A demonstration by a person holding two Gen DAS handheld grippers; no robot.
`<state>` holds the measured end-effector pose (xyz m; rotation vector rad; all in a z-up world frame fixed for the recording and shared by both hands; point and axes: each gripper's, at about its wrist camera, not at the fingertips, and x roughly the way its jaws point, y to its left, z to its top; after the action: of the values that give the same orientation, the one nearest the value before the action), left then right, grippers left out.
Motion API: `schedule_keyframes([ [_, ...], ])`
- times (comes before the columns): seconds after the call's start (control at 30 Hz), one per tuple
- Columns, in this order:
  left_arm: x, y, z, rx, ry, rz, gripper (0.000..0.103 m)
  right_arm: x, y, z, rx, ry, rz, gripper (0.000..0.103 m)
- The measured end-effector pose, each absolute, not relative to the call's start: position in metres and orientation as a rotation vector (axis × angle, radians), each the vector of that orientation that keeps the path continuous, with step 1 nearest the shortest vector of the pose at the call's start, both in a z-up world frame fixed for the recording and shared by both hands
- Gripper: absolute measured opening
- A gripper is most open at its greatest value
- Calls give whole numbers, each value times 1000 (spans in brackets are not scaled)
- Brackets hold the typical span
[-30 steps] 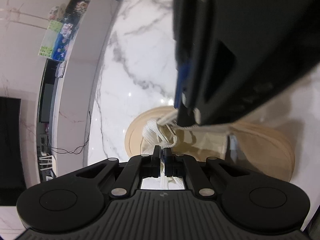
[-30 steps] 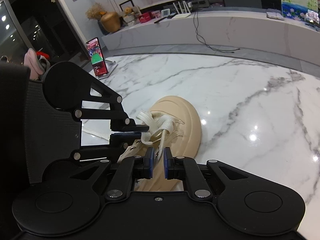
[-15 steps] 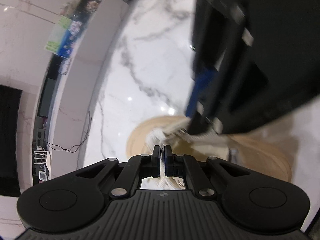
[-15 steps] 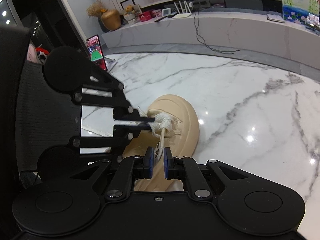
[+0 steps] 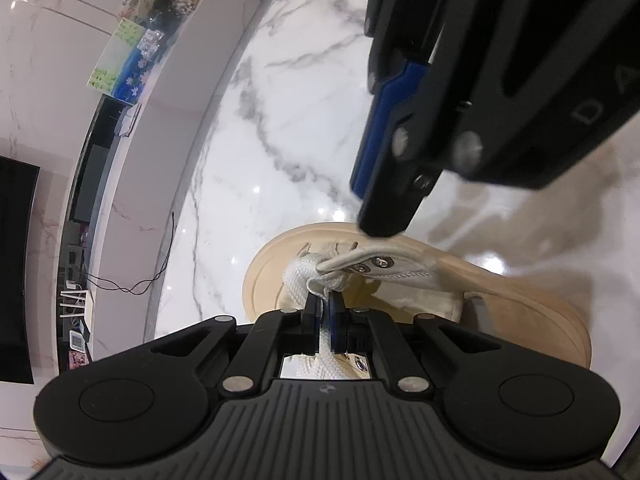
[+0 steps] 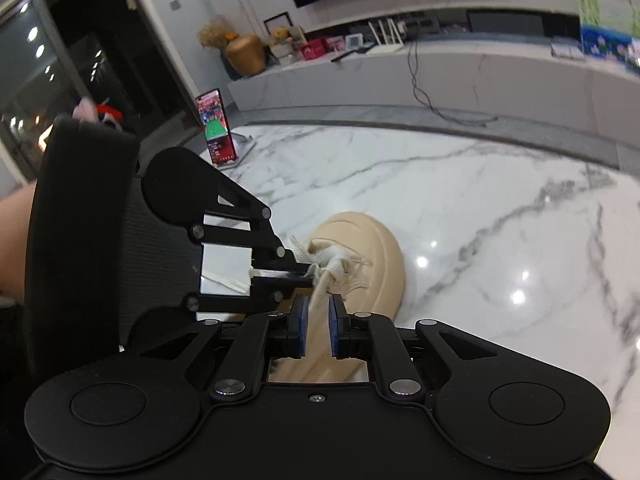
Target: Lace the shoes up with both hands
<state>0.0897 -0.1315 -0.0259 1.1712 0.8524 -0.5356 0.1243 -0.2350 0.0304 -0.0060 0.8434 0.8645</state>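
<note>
Both claws are working over a beige canvas shoe with a thick tan rubber sole [image 5: 432,280], which is lying on the glossy white marble table with grey veins [image 6: 500,208]. The left claw [image 5: 325,308] is pinching narrow on the flat white woven shoelace [image 5: 298,280], its blue pads pressing the lace just below the bunched crossing at the toe end of the eyelet row. The right claw [image 6: 317,322] is standing slightly parted; a pale strand is running up between its pads, but whether the pads are actually pressing on it I cannot tell.

To do this step well, I would judge that the left claw should be holding its strand taut and steady while the right one is taking a firm bite on its own strand, then drawing outward and away from the other, so the crossing is snugging down without dragging the light shoe across the slick marble. Pulling evenly on both sides is probably what is keeping the eyelet flap from twisting.

Only the left wrist view is showing the silver metal eyelets [image 5: 370,265] along the canvas flap and the right claw's blue-edged fingers [image 5: 384,140] looming from above. Only the right wrist view is showing the left claw from the side, a person's bare forearm [image 6: 14,240] behind it, and a propped smartphone with a lit screen [image 6: 214,128] at the far table edge.
</note>
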Motion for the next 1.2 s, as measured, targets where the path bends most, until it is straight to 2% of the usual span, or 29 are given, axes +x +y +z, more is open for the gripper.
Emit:
schedule_keyframes([
  [0.27,93,-127,-24,1137,861,-546,4,131,-216,10,-205,807,888,10],
  [0.43,95,-124,-23,1123,863,-558,4,140,-212,3,-226,788,935,13],
  [0.53,95,-123,-23,1117,864,-563,5,141,-209,4,-229,774,973,19],
  [0.97,94,-121,-23,1105,869,-565,5,138,-201,1,-361,660,1044,19],
  [1.1,94,-122,-23,1105,872,-563,5,139,-201,-1,-366,651,1076,17],
  [1.2,93,-122,-23,1106,873,-562,5,143,-203,-2,-338,662,1095,9],
])
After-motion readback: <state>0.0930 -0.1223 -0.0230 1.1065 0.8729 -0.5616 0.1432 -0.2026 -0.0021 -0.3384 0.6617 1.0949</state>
